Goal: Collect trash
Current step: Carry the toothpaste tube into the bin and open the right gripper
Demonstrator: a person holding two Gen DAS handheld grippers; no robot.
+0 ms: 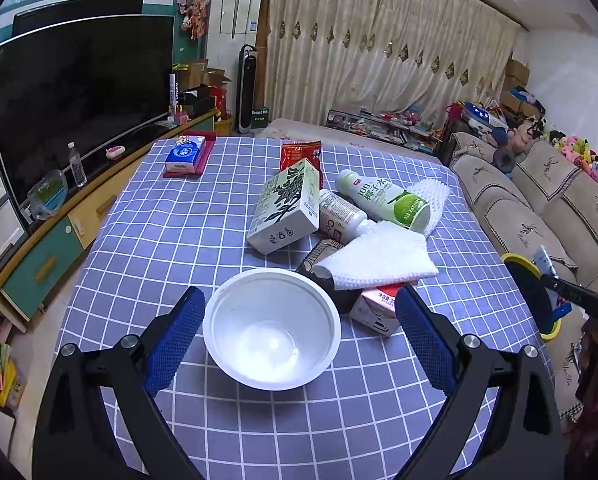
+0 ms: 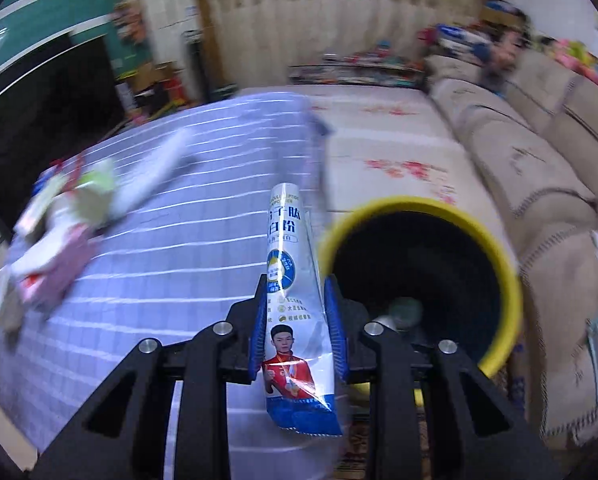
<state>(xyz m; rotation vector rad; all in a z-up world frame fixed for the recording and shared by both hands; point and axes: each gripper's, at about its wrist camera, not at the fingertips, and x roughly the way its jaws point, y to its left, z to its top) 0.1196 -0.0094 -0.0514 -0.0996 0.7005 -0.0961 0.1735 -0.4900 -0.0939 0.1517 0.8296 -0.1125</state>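
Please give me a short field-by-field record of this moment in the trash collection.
left gripper: open, fingers either side of the white bowl, not pressing it
right gripper: shut on a blue-and-white sachet
bin: yellow-rimmed, dark inside, beside the table, just right of the sachet
table: blue checked cloth
trash left on table: green carton, two bottles, white cloths, pink carton, red packet
other: tissue pack at the far corner
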